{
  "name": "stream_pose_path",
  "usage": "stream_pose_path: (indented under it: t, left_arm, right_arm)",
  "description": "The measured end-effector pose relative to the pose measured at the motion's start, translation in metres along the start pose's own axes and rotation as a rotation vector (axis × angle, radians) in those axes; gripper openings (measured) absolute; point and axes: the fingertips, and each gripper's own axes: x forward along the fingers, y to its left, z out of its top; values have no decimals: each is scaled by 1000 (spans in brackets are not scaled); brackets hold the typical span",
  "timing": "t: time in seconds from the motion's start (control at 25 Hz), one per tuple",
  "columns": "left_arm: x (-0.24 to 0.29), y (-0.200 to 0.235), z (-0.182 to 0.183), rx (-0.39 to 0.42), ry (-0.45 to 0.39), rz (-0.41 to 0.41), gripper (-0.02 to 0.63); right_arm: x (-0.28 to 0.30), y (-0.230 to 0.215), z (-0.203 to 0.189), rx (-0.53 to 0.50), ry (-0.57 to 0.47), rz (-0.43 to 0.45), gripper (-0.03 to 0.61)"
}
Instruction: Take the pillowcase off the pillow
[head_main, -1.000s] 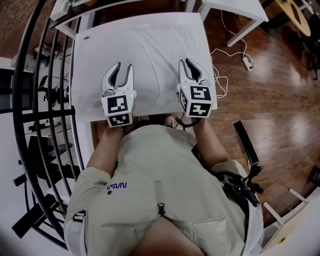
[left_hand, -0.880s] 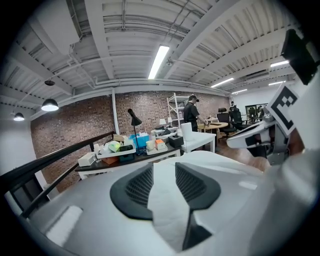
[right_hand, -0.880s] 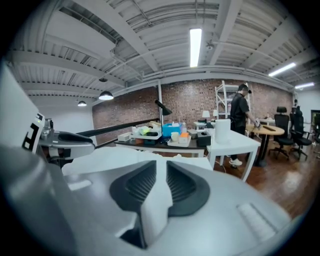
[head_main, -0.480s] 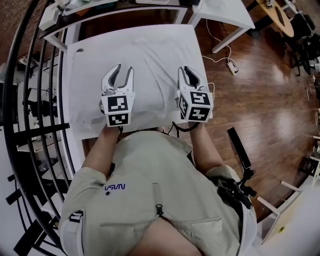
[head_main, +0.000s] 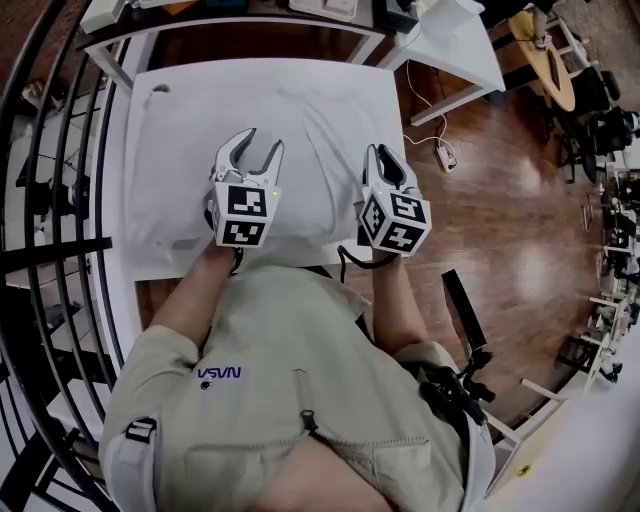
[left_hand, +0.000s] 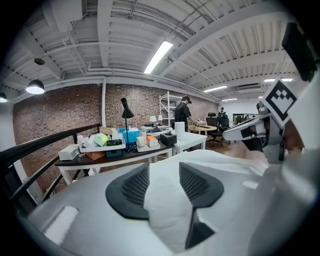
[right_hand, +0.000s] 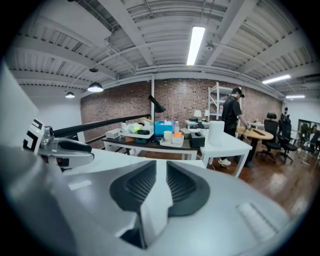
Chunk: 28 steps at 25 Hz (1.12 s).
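1. The light is bright, even indoor light, and shadows are weak and soft-edged.
2. In the head view the white pillowcase (head_main: 310, 105), ahead and to the left of the right gripper (head_main: 385, 160), is nearly washed out, its folds faint.
3. The wooden floor (head_main: 525, 270) to the right of that gripper carries pale patches of glare.
4. In the right gripper view a long ceiling lamp (right_hand: 195, 45) glows high above the jaws.
5. The gripper body nearest that lens is soft and out of focus, while the room beyond is sharper.
6. Every view is wide-angle: straight lines bow near the edges, and the corners of the gripper views go black.
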Motion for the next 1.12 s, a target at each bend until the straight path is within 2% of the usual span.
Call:
stream_pose_path:
  t: [0.32, 0.52, 0.84, 1.0, 1.12]
  left_arm:
    - [19, 22, 13, 13, 35, 63, 224]
    - [40, 33, 18, 10, 75, 72, 235]
    - [81, 37, 3, 51, 253, -20, 282]
    - [86, 31, -10, 26, 335, -83, 275]
    - [89, 28, -22, 28, 376, -108, 244]
  right_arm:
    - [49, -6, 14, -28, 25, 86, 63]
    - [83, 5, 13, -74, 73, 172, 94]
    - [137, 27, -5, -129, 239, 314, 130]
    - [151, 35, -19, -127, 358, 351, 167]
    - [156, 39, -33, -136, 430, 354, 167]
